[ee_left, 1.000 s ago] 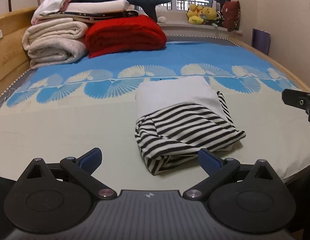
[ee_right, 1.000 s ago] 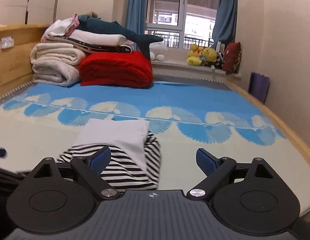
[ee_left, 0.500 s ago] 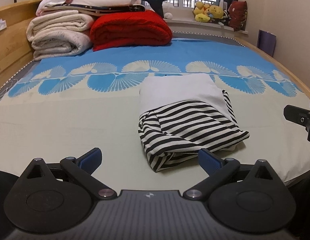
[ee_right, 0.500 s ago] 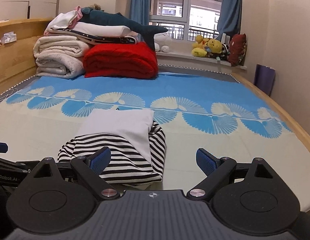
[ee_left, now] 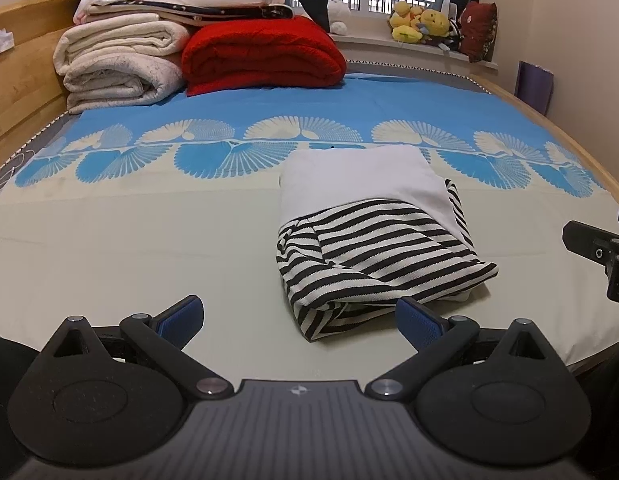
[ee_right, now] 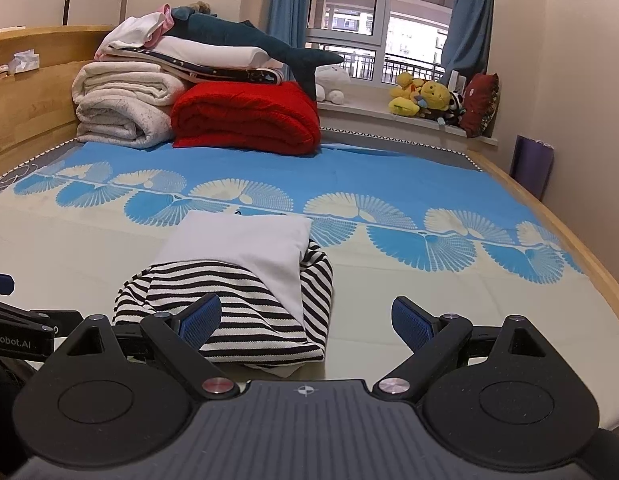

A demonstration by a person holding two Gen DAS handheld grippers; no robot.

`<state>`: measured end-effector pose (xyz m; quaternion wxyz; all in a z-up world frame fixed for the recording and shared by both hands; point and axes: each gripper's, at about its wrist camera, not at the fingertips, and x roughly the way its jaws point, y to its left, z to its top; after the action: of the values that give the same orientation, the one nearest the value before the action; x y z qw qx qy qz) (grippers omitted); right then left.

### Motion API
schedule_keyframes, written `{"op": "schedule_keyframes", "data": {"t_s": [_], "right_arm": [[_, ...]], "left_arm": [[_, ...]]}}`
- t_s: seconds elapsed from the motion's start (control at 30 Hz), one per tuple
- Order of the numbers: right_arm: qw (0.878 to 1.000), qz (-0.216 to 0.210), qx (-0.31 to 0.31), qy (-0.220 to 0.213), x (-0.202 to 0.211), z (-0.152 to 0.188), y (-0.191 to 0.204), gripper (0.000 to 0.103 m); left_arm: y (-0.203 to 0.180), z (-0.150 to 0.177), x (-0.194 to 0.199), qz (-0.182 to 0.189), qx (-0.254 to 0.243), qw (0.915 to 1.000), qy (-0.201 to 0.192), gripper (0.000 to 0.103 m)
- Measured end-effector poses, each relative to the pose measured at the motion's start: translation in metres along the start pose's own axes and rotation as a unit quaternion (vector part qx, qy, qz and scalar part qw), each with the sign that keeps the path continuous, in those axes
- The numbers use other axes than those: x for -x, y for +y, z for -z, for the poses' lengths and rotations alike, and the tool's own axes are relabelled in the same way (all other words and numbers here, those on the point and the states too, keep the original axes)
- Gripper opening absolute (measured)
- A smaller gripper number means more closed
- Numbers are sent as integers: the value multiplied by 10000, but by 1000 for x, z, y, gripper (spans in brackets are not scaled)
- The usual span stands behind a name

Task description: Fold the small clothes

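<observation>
The folded striped garment (white panel on top) lies on the bed just ahead of the left gripper and right gripper, both spread wide, empty, seemingly clear of it.

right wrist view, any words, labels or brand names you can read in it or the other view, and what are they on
"nRobot.AI", white letters on the black body of the left gripper, at the left edge of the right wrist view; the start of the word is cut off by the frame.
The small round emblems on the gripper bodies in both views hold no letters.
Nothing readable on the striped garment, the bedding or the toys on the sill.
</observation>
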<state>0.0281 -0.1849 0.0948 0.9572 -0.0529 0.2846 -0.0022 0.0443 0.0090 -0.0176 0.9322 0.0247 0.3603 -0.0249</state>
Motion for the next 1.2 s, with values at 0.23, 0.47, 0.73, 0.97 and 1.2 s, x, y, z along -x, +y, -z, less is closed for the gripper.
{"op": "schedule_keyframes", "data": {"t_s": [0.23,0.47,0.73,0.97,1.2], "right_arm": [[10000,-4,67,6,-1,2,1,93],[9999,-17,142,14,0,4,0,93],[9998,-25,172,13,-1,3,0,93],[9998,-22,178,14,0,3,1,93],[9998,-15,178,15,0,3,2,93]], "left_arm": [[0,0,0,14,19,10000,5,102],[0,0,-1,15,40,10000,15,102],[0,0,-1,12,36,10000,13,102],[-1,0,-1,10,38,10000,11,102],[-1,0,-1,22,33,10000,15,102]]}}
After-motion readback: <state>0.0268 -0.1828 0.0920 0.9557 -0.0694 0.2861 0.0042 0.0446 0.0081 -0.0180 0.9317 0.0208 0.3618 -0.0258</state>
